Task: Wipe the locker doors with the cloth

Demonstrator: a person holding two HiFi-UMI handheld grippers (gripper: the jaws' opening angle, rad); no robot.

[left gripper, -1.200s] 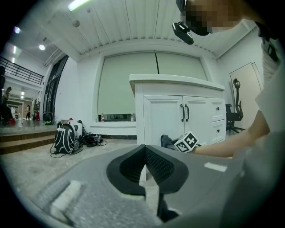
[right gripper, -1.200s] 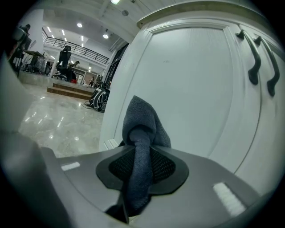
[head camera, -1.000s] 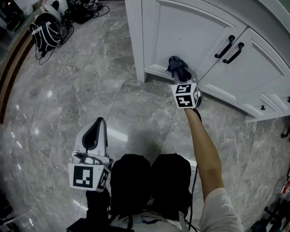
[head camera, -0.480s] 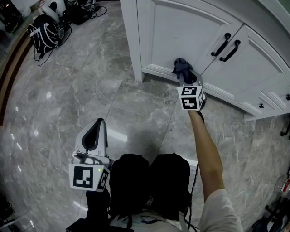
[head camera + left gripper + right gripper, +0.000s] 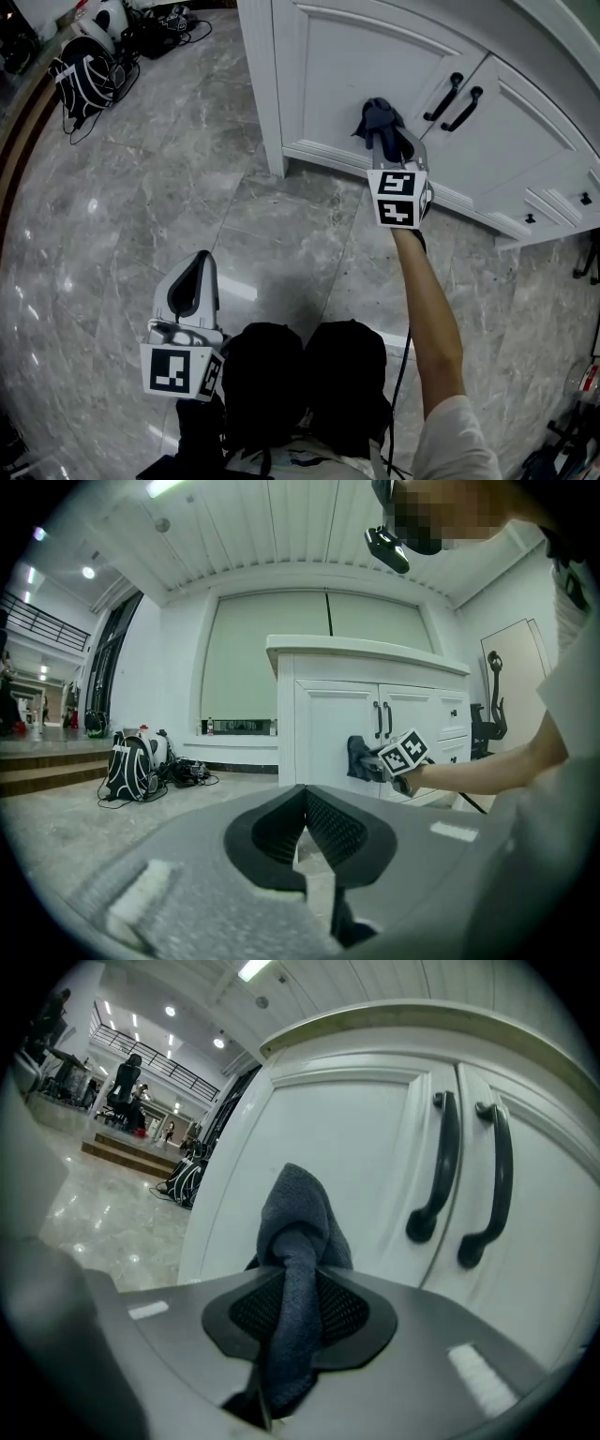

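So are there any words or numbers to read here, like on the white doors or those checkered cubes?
No readable words or numbers anywhere.
White panelled cupboard doors: blank.
Black-and-white marker cubes on the right tool and left tool: square patterns only, no letters.
Dark blue-grey cloth: no tag showing.
Black backpack: too small to read.

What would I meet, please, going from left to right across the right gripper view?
bag on the floor → cloth → left door handle → right door handle
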